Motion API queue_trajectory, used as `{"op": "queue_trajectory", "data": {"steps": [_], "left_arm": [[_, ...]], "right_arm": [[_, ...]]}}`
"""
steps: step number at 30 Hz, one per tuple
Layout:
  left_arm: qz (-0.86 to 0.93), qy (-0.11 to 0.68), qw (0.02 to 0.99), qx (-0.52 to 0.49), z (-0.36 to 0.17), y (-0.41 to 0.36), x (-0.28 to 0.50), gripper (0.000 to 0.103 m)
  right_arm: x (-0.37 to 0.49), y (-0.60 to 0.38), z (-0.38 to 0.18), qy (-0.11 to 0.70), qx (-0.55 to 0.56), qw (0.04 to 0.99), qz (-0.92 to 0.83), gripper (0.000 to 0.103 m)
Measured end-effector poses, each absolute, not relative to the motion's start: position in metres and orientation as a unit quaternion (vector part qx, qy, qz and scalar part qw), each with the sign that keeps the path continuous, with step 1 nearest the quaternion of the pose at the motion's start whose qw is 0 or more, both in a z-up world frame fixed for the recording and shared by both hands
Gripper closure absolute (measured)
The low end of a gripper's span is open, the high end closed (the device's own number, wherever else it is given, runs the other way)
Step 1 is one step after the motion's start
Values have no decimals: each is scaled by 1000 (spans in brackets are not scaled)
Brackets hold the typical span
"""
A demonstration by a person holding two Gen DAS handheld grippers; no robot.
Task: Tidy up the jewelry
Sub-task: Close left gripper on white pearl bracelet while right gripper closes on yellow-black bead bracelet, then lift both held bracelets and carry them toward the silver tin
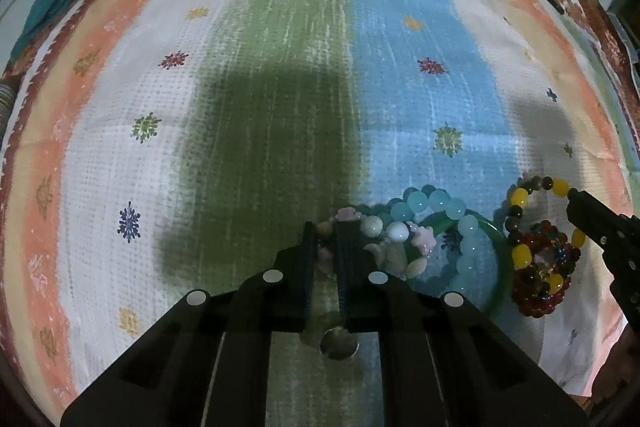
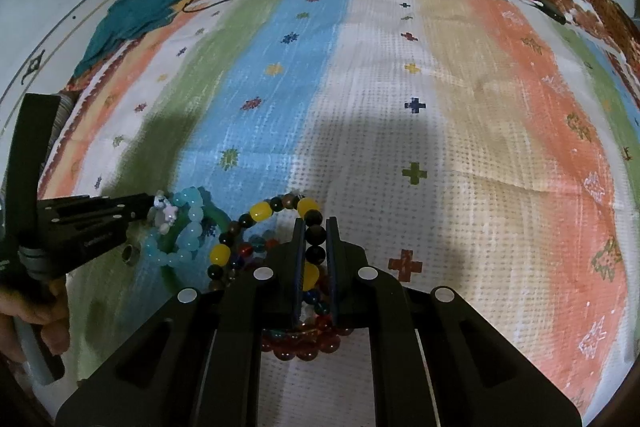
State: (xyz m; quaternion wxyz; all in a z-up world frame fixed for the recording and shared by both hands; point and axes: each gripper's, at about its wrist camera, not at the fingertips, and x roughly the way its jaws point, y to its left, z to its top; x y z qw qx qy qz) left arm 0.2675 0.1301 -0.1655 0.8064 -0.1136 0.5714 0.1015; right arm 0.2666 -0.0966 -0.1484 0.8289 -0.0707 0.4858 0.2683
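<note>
While bracelets [image 1: 440,239] crowd near, cloth [image 1: 280,67] (striped) lies open.

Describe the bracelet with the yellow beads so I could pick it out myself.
On the striped bedsheet, find the jewelry heap near the two grippers. The yellow-and-dark bead bracelet lies at its right side, over a red bead cluster, pinched by the right gripper. Only it carries big opaque yellow beads.

Left tool [image 1: 323,227]: pitched steeply down, jaws nearly closed, pinching a pale bead bracelet [image 1: 384,243]. Right tool [image 2: 316,223]: angled down, jaws nearly closed, clamped on dark beads of a yellow-and-dark bracelet [image 2: 262,213]. Person's hand [image 2: 28,327] wraps the left tool's handle, seen left of the right tool.
</note>
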Motion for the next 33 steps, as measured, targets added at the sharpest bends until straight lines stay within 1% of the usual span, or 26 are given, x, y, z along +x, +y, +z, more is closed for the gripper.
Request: {"op": "queue_trajectory", "data": {"steps": [5, 20, 33], "left_arm": [[106, 562, 813, -108, -153, 130, 261, 94], [78, 507, 856, -67, -81, 91, 229, 94], [64, 469, 878, -70, -46, 72, 203, 94]], "right_arm": [[263, -99, -143, 482, -74, 831, 267, 92], [227, -113, -92, 454, -66, 848, 265, 92], [197, -127, -66, 432, -71, 862, 254, 92]]}}
